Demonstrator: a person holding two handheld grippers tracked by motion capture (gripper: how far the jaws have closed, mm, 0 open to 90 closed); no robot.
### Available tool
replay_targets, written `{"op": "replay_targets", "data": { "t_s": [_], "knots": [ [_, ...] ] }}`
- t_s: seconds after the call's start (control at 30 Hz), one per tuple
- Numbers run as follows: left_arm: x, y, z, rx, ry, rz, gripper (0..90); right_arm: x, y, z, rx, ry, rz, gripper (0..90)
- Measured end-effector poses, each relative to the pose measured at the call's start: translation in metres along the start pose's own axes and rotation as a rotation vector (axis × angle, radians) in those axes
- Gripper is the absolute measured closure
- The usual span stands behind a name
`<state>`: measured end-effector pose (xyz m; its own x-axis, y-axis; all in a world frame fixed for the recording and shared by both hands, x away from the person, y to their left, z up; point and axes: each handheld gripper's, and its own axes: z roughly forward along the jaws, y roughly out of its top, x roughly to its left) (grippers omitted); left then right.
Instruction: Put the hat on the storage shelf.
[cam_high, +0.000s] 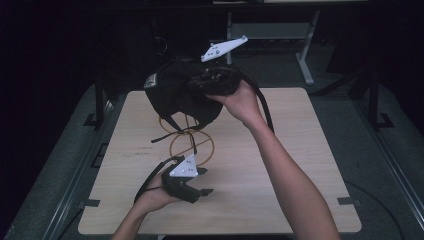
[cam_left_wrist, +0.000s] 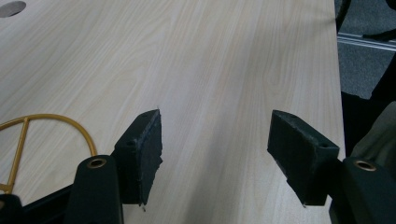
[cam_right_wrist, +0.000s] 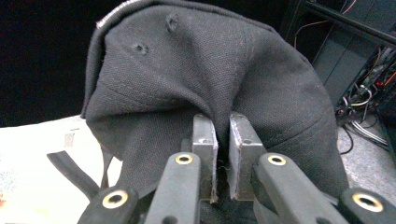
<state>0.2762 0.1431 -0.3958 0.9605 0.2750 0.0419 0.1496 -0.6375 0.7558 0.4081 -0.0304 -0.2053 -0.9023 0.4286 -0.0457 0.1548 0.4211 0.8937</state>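
The right gripper is clamped on a fold of the black baseball cap, holding it up in the air above the far half of the wooden table; in the right gripper view the jaws stand almost together with only a thin pinch of the cap's cloth between them. That small bite is the main risk — the cap hangs by one soft crease, and a quick swing or a tug could, I judge, let the cloth slide out and drop it. Its loose back strap dangles down to the gold wire stand beneath it, so it could snag a ring and drag or tip the stand. The left gripper rests low near the table's front, jaws wide apart and holding nothing, close enough to the stand to knock it. A small pale tag sits at the cap's edge, too small to read; no other writing is legible.
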Motion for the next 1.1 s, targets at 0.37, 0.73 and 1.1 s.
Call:
{"op": "replay_targets", "data": {
  "t_s": [0.37,0.73,1.1],
  "knots": [
    [0.001,-0.001,0.0,-0.007,0.0,-0.012,35.0,0.001,0.001,0.034,0.06,0.027,0.012,72.3],
    [0.001,-0.002,-0.002,-0.014,0.004,-0.019,35.0,0.003,0.0,0.042,0.118,-0.008,0.013,58.9],
    [0.002,-0.004,-0.002,-0.014,0.017,-0.029,35.0,-0.007,-0.017,0.03,0.086,0.018,0.059,49.4]
  ]
}}
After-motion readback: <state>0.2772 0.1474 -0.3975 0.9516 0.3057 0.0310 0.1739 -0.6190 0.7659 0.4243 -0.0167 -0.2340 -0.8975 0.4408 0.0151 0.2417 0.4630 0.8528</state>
